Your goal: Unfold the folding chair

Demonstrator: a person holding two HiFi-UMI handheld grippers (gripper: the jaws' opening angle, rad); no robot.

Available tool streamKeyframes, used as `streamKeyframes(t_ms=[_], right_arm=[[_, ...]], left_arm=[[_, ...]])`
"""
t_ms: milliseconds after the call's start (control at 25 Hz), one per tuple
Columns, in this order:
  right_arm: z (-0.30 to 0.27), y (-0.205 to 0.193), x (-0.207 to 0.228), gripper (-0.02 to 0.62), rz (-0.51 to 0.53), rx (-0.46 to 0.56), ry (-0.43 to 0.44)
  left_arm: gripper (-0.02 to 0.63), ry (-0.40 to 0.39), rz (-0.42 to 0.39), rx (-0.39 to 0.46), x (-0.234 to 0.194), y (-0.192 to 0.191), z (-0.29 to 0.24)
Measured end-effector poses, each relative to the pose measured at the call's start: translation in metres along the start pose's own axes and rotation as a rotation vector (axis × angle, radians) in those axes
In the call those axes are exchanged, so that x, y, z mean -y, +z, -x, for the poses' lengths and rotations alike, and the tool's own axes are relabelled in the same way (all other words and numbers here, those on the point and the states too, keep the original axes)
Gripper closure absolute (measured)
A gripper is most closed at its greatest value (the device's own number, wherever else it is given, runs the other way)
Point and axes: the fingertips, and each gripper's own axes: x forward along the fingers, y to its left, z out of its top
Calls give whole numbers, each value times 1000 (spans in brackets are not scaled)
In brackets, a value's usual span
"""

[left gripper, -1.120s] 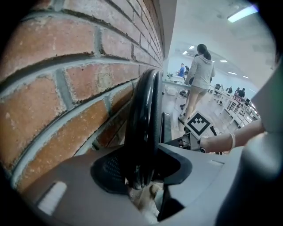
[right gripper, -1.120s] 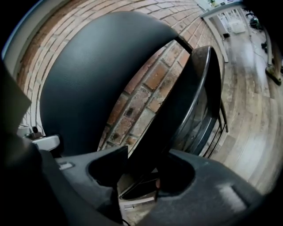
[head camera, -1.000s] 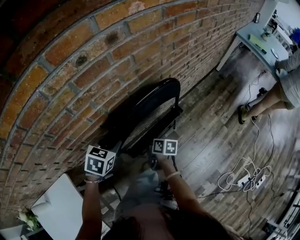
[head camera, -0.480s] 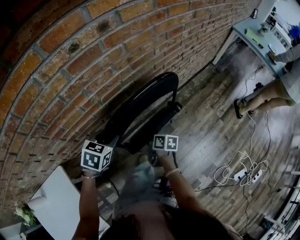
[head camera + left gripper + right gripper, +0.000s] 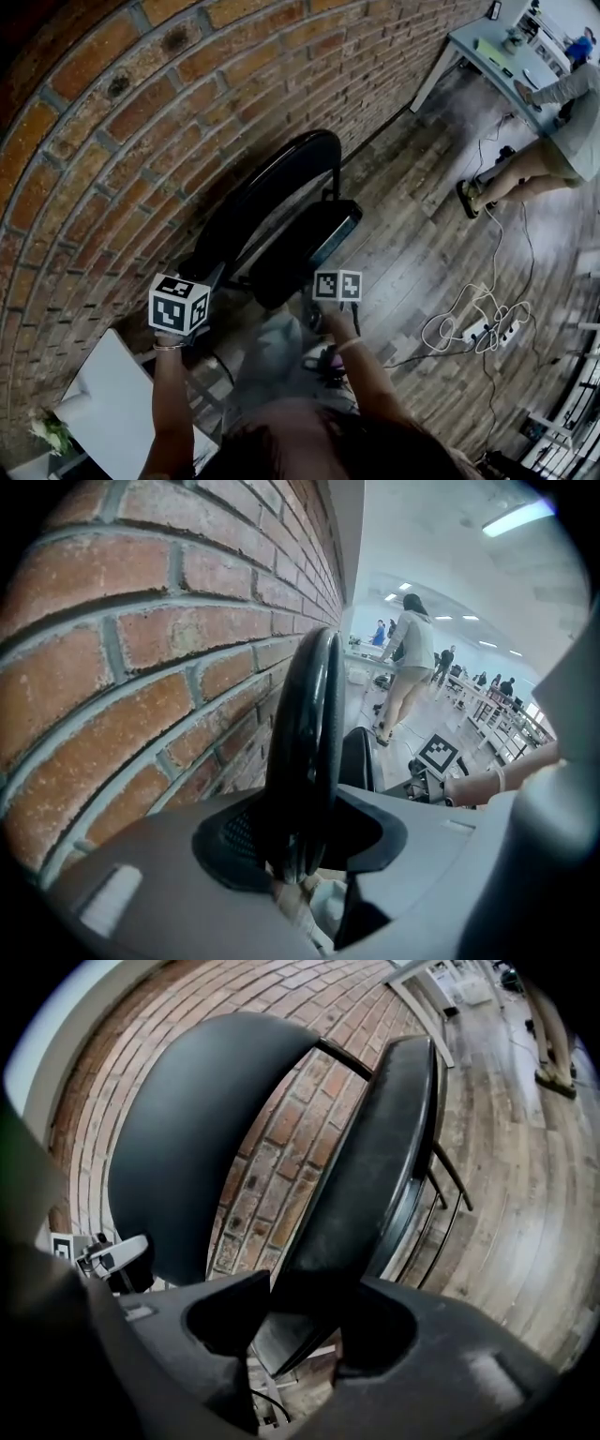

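**While part-open, black metal folding chair [image 5: 309, 242] is gripped twice**

Where wood-plank floor [image 5: 412, 234] meets red brick wall [image 5: 141, 141], it is stood. L tongs [image 5: 300, 844] are clenched on curved backrest [image 5: 305, 724] edge. R tongs [image 5: 305, 1305], jaws just eased slightly wider, are clamped on tilted seat [image 5: 370, 1166] edge.

We count one folding chair [image 5: 305, 246], two grippers, a left gripper [image 5: 302, 841] and a right gripper [image 5: 305, 1302], one brick wall [image 5: 141, 122], one table [image 5: 464, 39], one person [image 5: 572, 112] beside it, one power strip [image 5: 492, 335].
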Motion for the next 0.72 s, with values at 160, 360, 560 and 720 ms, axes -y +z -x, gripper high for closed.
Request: streamKeyframes(t_ms=[160,360,560,720], right_arm=[[8,-9,9,388,-16,-4,4],[16,-15,19,385,-27,-10,5],[24,-22,30,383,-37,-11,7],[32,-32,39,380,-62,-26,6]], left_arm=[[445,-5,1,-2,6,-4,0],[443,-4,9,-3,8,-5,-2],[443,-7,14,-4,12,-8,-3],[443,-9,19,-5,15,-11,-4]])
